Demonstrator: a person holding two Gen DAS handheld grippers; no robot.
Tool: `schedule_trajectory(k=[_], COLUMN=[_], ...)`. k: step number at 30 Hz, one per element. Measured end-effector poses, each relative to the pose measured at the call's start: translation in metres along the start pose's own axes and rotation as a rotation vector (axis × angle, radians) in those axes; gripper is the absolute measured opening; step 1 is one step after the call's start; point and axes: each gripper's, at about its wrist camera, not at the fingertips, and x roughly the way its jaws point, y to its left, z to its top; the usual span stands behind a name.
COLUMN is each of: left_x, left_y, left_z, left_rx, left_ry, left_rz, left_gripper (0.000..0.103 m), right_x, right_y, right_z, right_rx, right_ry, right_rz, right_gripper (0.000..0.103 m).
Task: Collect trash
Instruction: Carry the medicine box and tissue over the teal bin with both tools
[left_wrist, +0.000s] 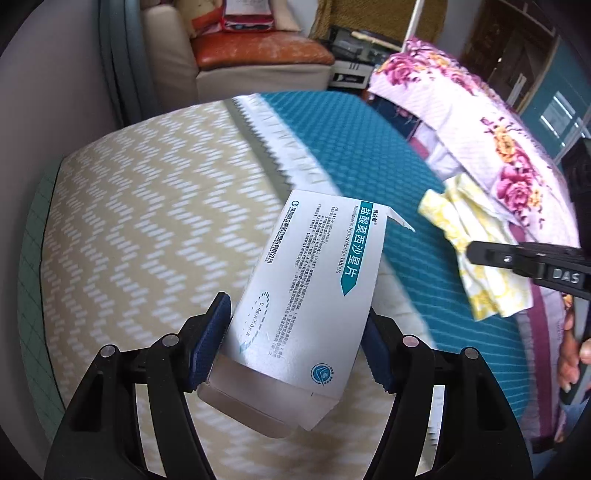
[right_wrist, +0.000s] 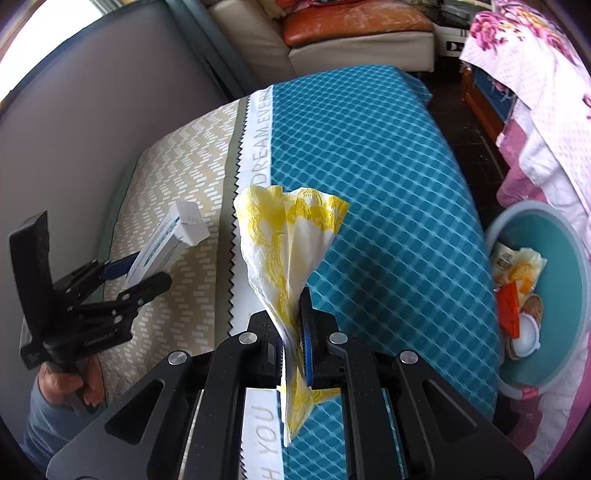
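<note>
A white medicine box (left_wrist: 306, 280) with teal print is held tilted above the bed, and my left gripper (left_wrist: 297, 317) is shut on it, with a blue pad pressed against each long side. From the right wrist view the same box (right_wrist: 173, 236) sticks out of the left gripper (right_wrist: 147, 273), which a hand grips at the far left. My right gripper (right_wrist: 293, 317) is shut on a crumpled white and yellow napkin (right_wrist: 291, 236) that fans out above the pads. The left wrist view catches that napkin (left_wrist: 454, 210) hanging from the right gripper (left_wrist: 476, 253) at the right edge.
Below both grippers lies a bed sheet (right_wrist: 369, 166), teal on the right and beige zigzag on the left. A teal basin (right_wrist: 561, 258) holding several pieces of trash sits low at the right. A floral quilt (left_wrist: 498, 147) lies to the right, and a sofa (left_wrist: 258, 55) stands behind.
</note>
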Motion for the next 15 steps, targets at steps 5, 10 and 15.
schedule_trajectory(k=[5,10,15], left_x=[-0.007,-0.006,-0.003], left_y=[-0.041,-0.085,-0.124], left_z=[0.002,0.007,0.010], left_rx=[0.025,0.066,0.096], left_ry=[-0.017,-0.013,-0.008], left_rz=[-0.030,-0.058,-0.074], left_gripper=[0.068,0.068,0.068], right_x=[-0.020,-0.035,-0.034], right_y=[-0.018,-0.040,-0.061], right_z=[-0.013,-0.021,-0.024], right_rx=[0.041,0.086,0.113], right_ry=[-0.040,-0.089,-0.138], right_rz=[0.012,0.010,-0.001], right_gripper=[0.008,0.008,0.008])
